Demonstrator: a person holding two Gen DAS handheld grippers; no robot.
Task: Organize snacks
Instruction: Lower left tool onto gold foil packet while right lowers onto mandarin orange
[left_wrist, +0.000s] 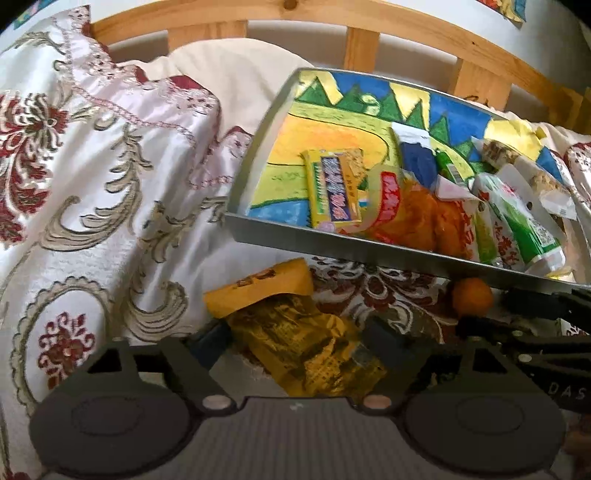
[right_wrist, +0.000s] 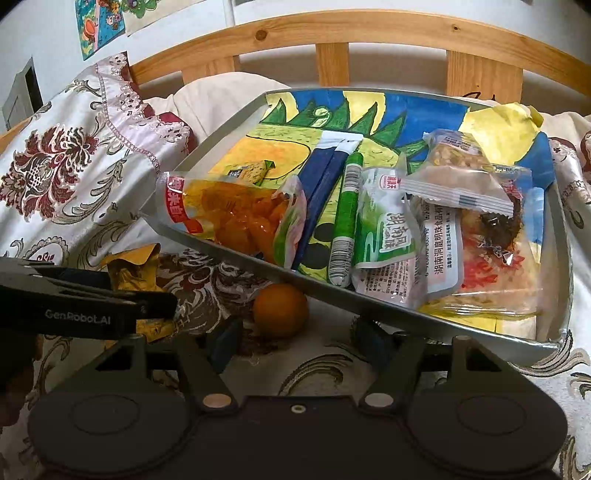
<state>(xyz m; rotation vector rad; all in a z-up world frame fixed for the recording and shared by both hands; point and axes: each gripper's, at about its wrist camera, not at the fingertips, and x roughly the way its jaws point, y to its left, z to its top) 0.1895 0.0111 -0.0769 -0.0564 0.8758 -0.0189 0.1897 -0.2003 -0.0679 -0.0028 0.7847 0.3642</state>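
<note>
A grey tray (left_wrist: 332, 242) (right_wrist: 236, 254), lined with a colourful drawing, rests tilted on the bedspread and holds several snack packets. Among them are a yellow bar (left_wrist: 334, 188) and a bag of orange pieces (right_wrist: 236, 214). My left gripper (left_wrist: 297, 339) has a crumpled yellow snack packet (left_wrist: 306, 350) filling the gap between its blue pads. Both pads touch the packet, which lies on the bedspread. A small orange (right_wrist: 280, 310) (left_wrist: 472, 297) sits half under the tray's front rim. My right gripper (right_wrist: 299, 338) is open around the orange, with a gap on each side.
A floral bedspread (left_wrist: 92, 184) covers the bed, with a cream pillow (right_wrist: 221, 96) and a wooden slatted headboard (right_wrist: 332, 33) behind the tray. The left gripper's body (right_wrist: 92, 306) reaches in from the left of the right wrist view, close to the orange.
</note>
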